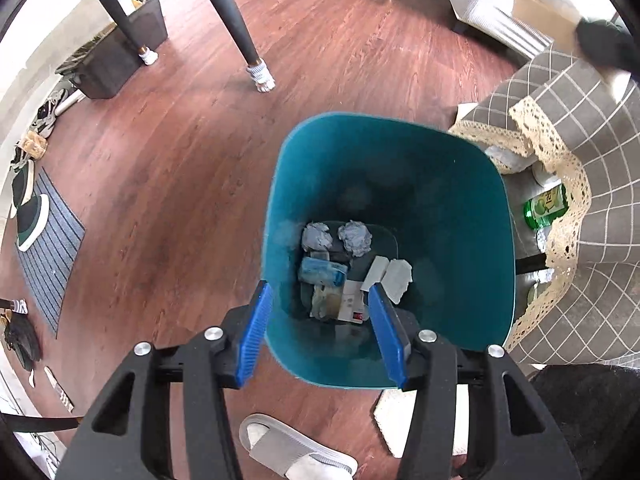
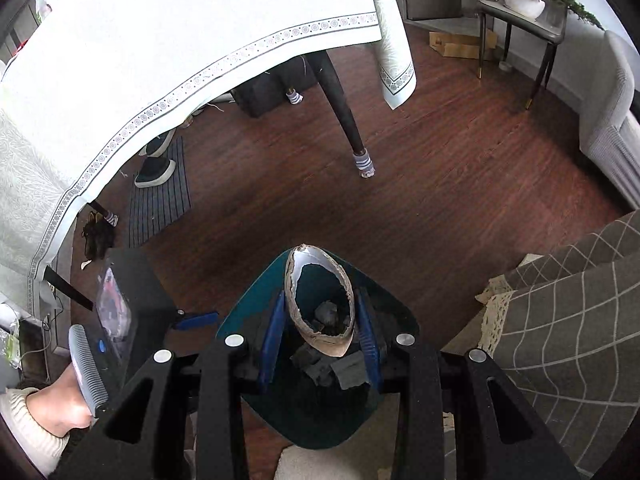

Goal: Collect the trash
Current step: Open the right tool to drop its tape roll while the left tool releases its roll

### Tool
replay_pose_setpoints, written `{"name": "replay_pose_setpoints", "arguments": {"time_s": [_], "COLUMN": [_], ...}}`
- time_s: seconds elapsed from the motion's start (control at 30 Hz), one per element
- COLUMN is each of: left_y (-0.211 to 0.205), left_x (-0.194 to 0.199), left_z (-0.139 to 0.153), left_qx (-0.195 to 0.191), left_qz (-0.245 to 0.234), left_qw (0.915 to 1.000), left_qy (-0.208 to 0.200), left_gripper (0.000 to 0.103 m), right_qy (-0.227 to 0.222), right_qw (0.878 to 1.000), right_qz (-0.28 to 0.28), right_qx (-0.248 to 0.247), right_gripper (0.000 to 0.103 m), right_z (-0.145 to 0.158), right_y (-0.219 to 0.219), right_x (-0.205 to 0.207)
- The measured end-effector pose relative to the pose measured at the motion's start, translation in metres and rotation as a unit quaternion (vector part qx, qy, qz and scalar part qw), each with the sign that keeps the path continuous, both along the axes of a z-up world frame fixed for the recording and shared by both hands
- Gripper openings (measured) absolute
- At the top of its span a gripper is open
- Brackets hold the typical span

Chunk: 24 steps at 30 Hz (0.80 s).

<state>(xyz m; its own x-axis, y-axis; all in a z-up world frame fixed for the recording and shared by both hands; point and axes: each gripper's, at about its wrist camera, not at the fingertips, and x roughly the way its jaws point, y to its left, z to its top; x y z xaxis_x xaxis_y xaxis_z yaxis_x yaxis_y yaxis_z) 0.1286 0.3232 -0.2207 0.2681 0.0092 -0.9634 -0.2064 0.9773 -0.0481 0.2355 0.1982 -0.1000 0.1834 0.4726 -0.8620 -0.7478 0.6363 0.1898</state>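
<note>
Right gripper (image 2: 320,322) clamps a torn cardboard tube (image 2: 319,302), end-on, directly above the teal bin (image 2: 256,300). Left gripper (image 1: 318,330) hangs wide and empty over the same bin (image 1: 460,200).

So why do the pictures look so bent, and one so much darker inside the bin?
Both are fisheye views, so straight edges bow and corners go black. In the left wrist view the teal bin is daylit and its trash readable. In the right wrist view the cardboard tube and the right gripper shade it.

Teal bin (image 1: 460,184) upright on floor, crumpled paper (image 1: 354,238) inside.
</note>
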Motion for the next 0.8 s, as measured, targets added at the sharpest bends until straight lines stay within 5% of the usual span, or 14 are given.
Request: {"name": "replay_pose_setpoints", "arguments": {"time_s": [0.8], "left_y": [0.021], "left_x": [-0.011], "left_z": [0.113], "left_qx": [0.017], "left_qz": [0.031], "left_qw": [0.9884], "left_qy": [-0.148], "left_gripper": [0.06], "right_qy": [0.028], "right_qw": [0.991], "right_qz": [0.055], "right_qx": [-0.121], "right_gripper": [0.036], "right_z": [-0.08], "right_y": [0.017], "right_x": [-0.024]}}
